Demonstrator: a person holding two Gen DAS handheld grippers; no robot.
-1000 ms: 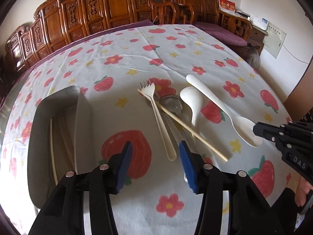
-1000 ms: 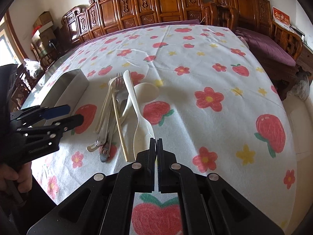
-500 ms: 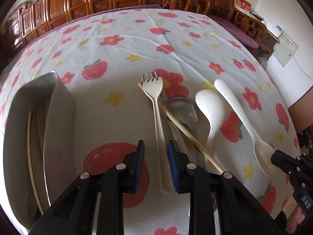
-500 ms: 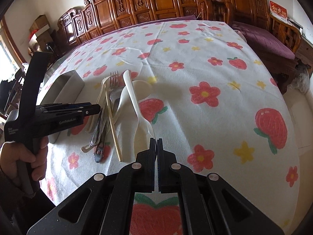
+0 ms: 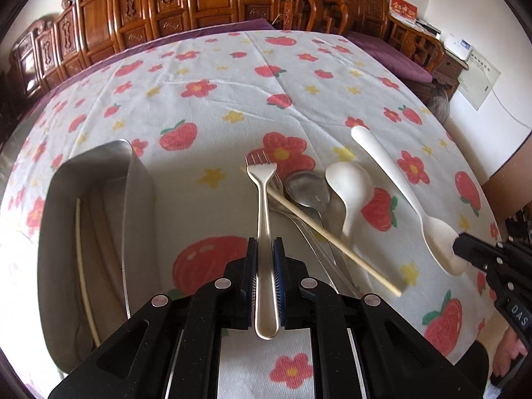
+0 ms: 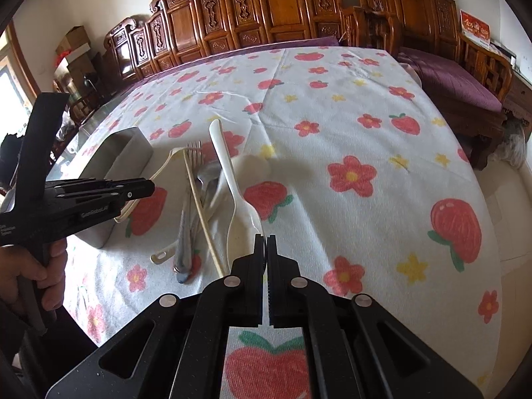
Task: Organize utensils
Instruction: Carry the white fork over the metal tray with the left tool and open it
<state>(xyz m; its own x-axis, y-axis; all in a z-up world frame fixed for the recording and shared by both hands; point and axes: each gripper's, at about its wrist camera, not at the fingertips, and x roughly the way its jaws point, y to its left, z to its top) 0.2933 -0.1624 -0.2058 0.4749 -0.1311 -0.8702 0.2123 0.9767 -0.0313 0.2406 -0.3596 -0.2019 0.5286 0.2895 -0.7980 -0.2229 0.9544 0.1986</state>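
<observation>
Left hand-held gripper [image 5: 265, 256] is closing its jaws onto the cream plastic fork's [image 5: 264, 219] handle, just above the worktop [image 5: 206, 106] beside the steel tray [image 5: 139, 199]. Right hand-held gripper [image 6: 266, 247] is fully closed, holding nothing.

A white cloth [image 5: 206, 126] printed with red strawberries, red flowers and yellow stars covers the tabletop; cream fork [image 5: 264, 219], white spoons [image 5: 349, 193] (one grey metal), silver tin [image 5: 139, 199].
</observation>
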